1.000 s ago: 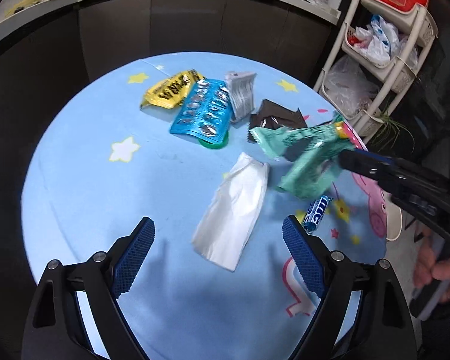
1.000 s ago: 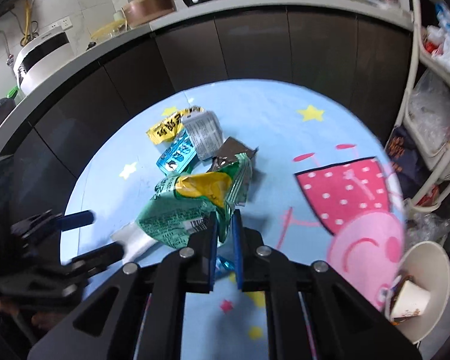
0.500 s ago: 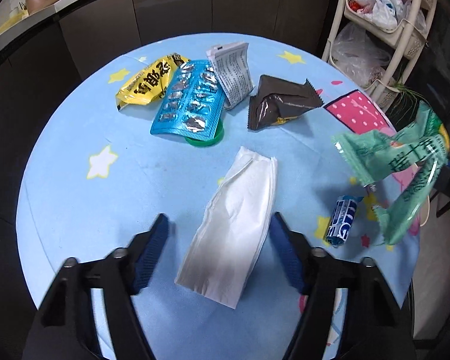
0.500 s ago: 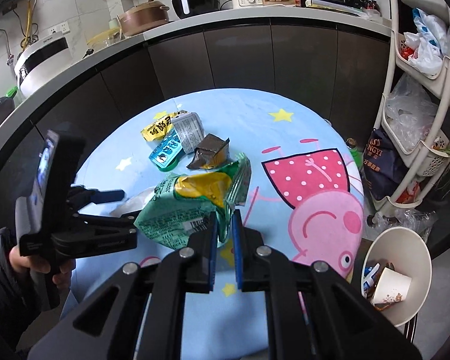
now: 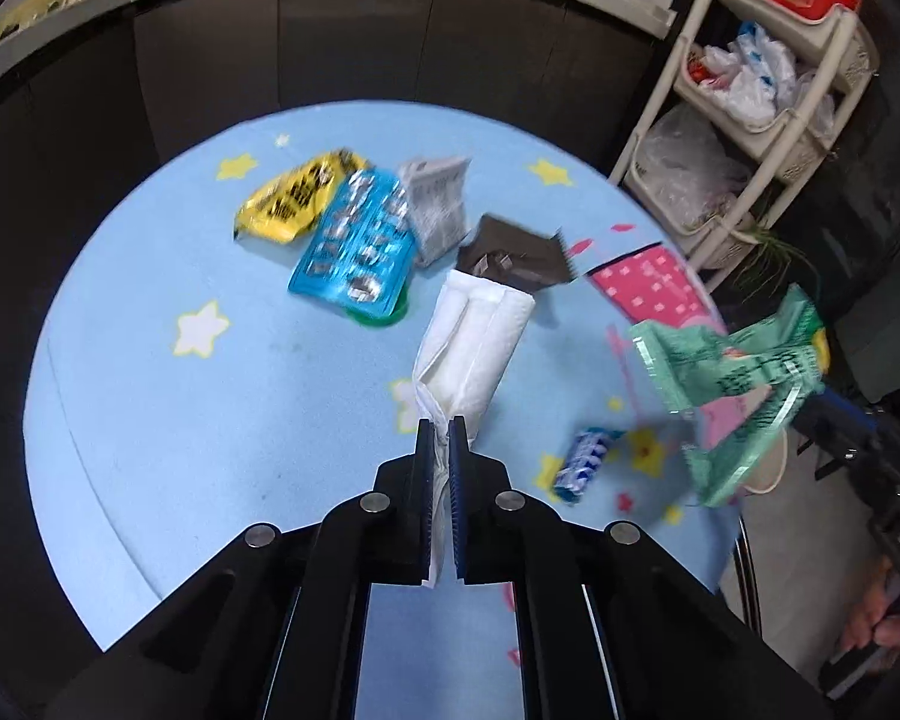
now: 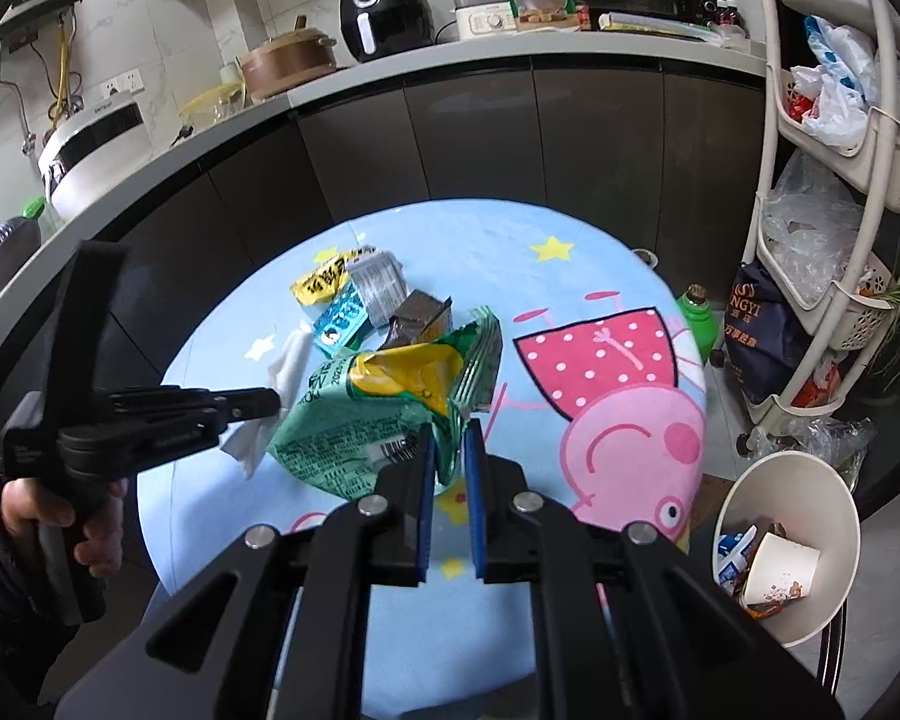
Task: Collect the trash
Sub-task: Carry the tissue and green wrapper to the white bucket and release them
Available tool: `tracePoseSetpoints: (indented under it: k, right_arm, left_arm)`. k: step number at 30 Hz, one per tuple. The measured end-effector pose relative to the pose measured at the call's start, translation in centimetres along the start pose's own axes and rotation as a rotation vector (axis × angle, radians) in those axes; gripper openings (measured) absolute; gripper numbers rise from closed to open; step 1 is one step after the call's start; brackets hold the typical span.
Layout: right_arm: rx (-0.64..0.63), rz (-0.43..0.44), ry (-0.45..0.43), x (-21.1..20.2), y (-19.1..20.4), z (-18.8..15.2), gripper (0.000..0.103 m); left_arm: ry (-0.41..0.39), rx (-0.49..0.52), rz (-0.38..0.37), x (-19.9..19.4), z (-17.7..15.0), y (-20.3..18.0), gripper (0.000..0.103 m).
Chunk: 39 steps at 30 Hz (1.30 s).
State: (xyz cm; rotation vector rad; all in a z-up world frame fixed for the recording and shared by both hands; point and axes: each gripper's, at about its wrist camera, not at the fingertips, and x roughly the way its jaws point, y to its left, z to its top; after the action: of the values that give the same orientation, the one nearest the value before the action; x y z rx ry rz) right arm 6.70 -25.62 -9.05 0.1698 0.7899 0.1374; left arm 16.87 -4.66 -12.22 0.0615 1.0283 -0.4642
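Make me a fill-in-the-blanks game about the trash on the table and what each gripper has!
1. The left gripper pinches the white ____.
2. The right gripper holds a ____ snack bag.
3. The paper cup lies inside the white ____.
4. The yellow wrapper lies beside the ____ pill pack.

Missing words: tissue; green; bin; blue

White tissue (image 5: 474, 342) and crumpled green wrapper (image 6: 384, 414) aloft, each pinched between fingers.
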Motion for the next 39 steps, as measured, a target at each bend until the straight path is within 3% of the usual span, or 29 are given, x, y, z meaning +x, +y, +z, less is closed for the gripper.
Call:
tracePoseSetpoints:
  k: [8,18,29,34,39]
  right_arm:
    - [0.039,-0.034,-0.071,-3.6,-2.5,0.2,0.011]
    - [0.127,-0.169,-0.117,-8.6,-9.4,-1.8,0.011]
    - [0.303,-0.311,-0.123,-12.0,-19.3,-6.3,0.011]
    - [0.373,-0.344,-0.078,-11.1,-23.1,-9.0,0.011]
    - [0.427,-0.346,-0.027,-9.4,-25.6,-11.3,0.012]
  left_arm:
    - [-0.112,0.126,-0.054,-4.7,2.2,-6.4,0.005]
    - [-0.131,0.299,-0.178,-5.1,3.3,-17.0,0.005]
    - [-0.064,0.453,-0.3,-1.0,3.2,-27.5,0.005]
    - [0.006,0.481,-0.35,2.5,2.7,-31.1,0.005]
    - [0.057,0.508,-0.348,6.2,2.0,-33.4,0.005]
